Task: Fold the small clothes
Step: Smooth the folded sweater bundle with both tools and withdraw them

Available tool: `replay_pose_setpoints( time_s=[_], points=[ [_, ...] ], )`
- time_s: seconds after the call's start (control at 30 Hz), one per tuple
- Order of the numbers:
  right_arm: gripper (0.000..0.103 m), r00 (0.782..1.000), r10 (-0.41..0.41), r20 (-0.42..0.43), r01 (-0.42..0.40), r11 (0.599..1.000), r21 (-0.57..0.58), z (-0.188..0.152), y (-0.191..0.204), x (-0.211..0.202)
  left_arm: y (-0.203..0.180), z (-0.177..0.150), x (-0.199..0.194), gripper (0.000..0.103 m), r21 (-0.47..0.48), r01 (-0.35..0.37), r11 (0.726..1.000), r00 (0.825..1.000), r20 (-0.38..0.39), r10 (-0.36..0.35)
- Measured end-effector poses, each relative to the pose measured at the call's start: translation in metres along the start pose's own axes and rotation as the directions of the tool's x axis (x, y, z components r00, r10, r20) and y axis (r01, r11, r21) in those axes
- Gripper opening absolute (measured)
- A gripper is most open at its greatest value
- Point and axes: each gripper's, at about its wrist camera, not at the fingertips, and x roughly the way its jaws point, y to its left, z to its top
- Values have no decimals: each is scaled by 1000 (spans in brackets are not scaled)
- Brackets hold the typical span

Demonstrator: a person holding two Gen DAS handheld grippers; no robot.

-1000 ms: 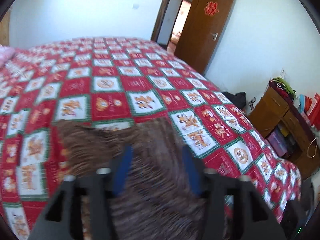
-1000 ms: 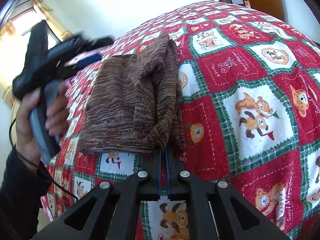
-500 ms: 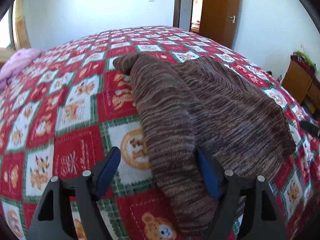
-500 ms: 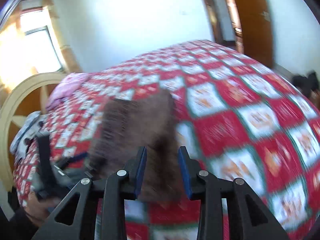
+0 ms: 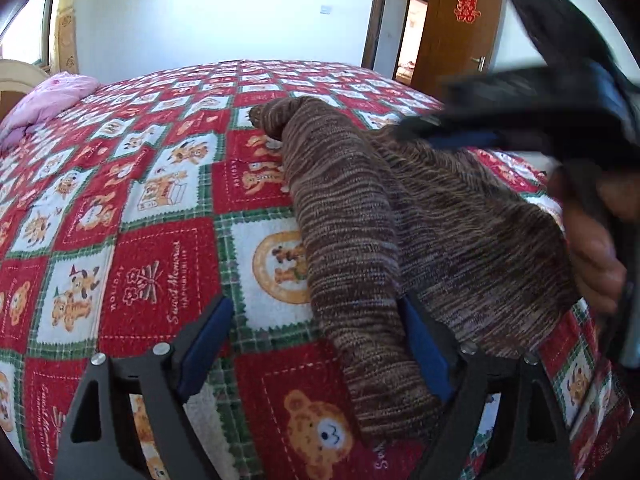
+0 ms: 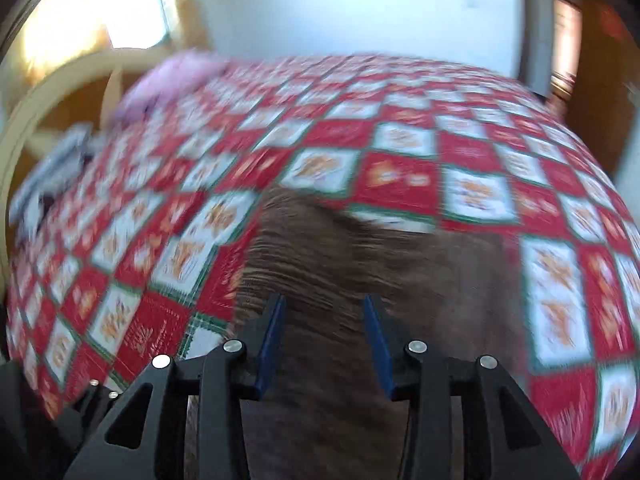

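Observation:
A brown striped knit garment (image 5: 420,216) lies folded on the red and white patchwork bedspread (image 5: 152,264). Its long left fold runs toward me, between the fingers of my left gripper (image 5: 314,348) and against the right blue pad (image 5: 424,352). The left jaws stand wide and are still opening, and neither pad presses the cloth. My right gripper (image 5: 440,132), held in a hand (image 5: 592,264), hovers over the garment's far right side. In the blurred right wrist view the right gripper (image 6: 324,340) hangs above the brown knit (image 6: 340,248), its jaws opening with nothing gripped.
A pink bundle (image 5: 48,100) lies at the bed's far left corner by a cream headboard (image 6: 60,92) and a bright window. A brown door (image 5: 452,32) stands ajar at the back right. The bedspread stretches bare to the left of the garment.
The right gripper let go of the garment's edge, opened and swung across over the knit. The left gripper opened wider and came down at the garment's near left fold.

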Motion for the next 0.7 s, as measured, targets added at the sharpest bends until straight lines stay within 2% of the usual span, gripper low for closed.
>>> replay_pose_setpoints(
  time_s=[0.07, 0.13, 0.27, 0.4, 0.47, 0.5, 0.53, 0.57, 0.6, 0.63, 0.7],
  points=[
    [27, 999, 38, -38, -40, 997, -62, 6, 21, 26, 4, 0, -1, 88, -17, 27, 1000, 1000, 8, -27],
    [28, 999, 34, -24, -37, 991, -130, 6, 37, 42, 11, -1, -3, 88, -50, 65, 997, 998, 19, -64],
    [28, 995, 99, -27, -100, 995, -29, 14, 23, 40, 20, -6, -8, 88, -101, 112, 989, 993, 41, -109],
    [29, 989, 124, 82, -125, 992, 12, 18, 11, 13, 13, -6, -8, 91, -77, 92, 993, 995, 41, -89],
    [31, 983, 155, 104, -157, 988, 11, 22, 9, 9, 8, -6, -6, 92, -57, 72, 996, 997, 32, -71],
    [32, 982, 164, 92, -165, 986, 3, 24, 10, 14, 8, -6, -5, 92, -52, 66, 996, 997, 31, -64],
    [33, 989, 133, 59, -133, 991, -1, 25, 10, 24, 8, -6, -5, 92, -45, 61, 997, 998, 30, -59],
    [41, 998, 70, -10, -69, 998, 7, 25, 9, 41, 7, -6, -4, 94, -37, 58, 998, 998, 26, -57],
    [43, 996, 55, -64, -53, 998, 39, 23, 2, 58, 7, -6, -4, 96, -34, 67, 997, 997, 25, -66],
    [45, 995, 98, -22, -96, 991, 91, 23, -7, 57, 7, -6, -4, 97, -30, 73, 997, 997, 20, -73],
    [45, 987, 163, -1, -160, 969, 188, 20, -24, 51, 7, -7, -3, 97, -32, 78, 996, 997, 15, -78]
  ],
)
